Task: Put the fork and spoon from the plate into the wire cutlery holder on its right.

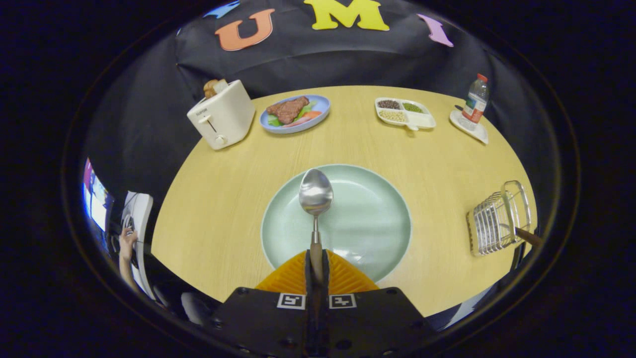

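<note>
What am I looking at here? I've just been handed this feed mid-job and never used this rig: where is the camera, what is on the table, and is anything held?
The camera rides on a handheld two-finger gripper and looks forward along its fingers. They are shut on the handle of a spoon, whose bowl sticks out over a pale green plate on a round wooden table. To the plate's right stands the wire cutlery holder with a brown handle poking out. Beyond the plate are a toaster, a blue plate of food, a divided dish and a water bottle on a small tray.
</note>
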Available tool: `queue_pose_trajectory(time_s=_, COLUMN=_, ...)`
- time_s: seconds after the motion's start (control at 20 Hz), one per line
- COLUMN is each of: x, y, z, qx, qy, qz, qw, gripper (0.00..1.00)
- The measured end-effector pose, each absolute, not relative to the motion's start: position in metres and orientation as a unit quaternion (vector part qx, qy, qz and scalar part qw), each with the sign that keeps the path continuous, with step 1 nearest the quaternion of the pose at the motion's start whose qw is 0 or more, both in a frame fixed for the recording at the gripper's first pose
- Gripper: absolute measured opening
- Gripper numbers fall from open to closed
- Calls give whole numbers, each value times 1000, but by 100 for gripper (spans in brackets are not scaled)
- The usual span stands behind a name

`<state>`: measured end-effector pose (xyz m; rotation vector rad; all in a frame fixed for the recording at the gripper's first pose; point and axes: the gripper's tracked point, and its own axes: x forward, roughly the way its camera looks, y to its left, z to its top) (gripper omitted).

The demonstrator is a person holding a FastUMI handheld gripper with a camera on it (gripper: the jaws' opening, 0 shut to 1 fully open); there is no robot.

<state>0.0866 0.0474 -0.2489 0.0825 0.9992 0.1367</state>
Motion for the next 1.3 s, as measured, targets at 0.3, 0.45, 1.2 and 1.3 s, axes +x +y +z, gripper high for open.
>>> queue_pose_trajectory(time_s=0.3, x=81, y=0, z=-200, qx=56, qy=444, qz=64, qw=892, gripper=3)
queue_pose_trajectory(time_s=0.45, x=75, y=-36, z=-181, qx=64, qy=430, qz=54, qw=899, gripper=3)
queue_pose_trajectory(time_s=1.2, x=49, y=-193, z=-150, qx=97, qy=407, qz=-4, qw=908, gripper=2)
queue_pose_trajectory(time_s=1.3, x=50, y=-203, z=-152, qx=102, qy=405, qz=-6, qw=909, gripper=2)
